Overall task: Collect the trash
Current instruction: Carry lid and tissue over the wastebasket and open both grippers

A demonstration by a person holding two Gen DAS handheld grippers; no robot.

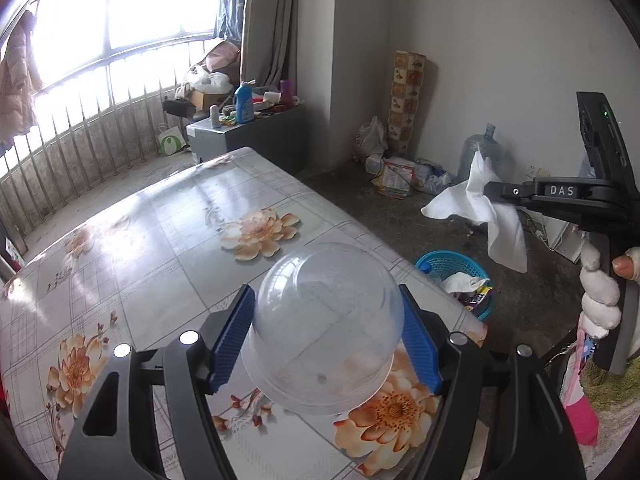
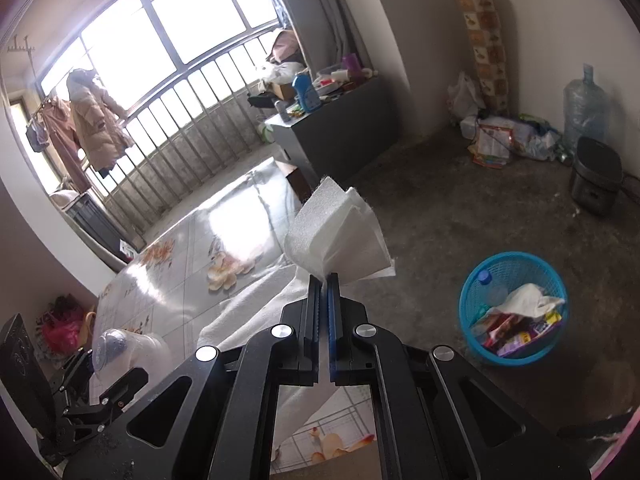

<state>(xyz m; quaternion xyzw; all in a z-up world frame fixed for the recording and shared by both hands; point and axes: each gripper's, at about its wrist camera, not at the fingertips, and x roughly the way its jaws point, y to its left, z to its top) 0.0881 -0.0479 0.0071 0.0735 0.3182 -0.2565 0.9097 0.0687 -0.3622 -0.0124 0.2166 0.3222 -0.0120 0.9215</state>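
Note:
My left gripper [image 1: 326, 330] is shut on a clear plastic dome cup [image 1: 325, 330], held between its blue pads above the flowered table [image 1: 160, 240]. The cup also shows in the right wrist view [image 2: 120, 346]. My right gripper [image 2: 324, 278] is shut on a white tissue [image 2: 340, 236] and holds it in the air past the table's right edge. The tissue also hangs in the left wrist view [image 1: 484, 208]. A blue trash basket [image 2: 514, 308] stands on the floor to the right, holding a bottle, paper and wrappers; it also shows in the left wrist view [image 1: 440, 266].
A grey cabinet [image 1: 248, 138] with bottles stands beyond the table's far end. A water jug [image 1: 478, 152], bags and papers lie by the far wall. A black bin [image 2: 596, 176] stands on the floor at right. Railing and window lie at left.

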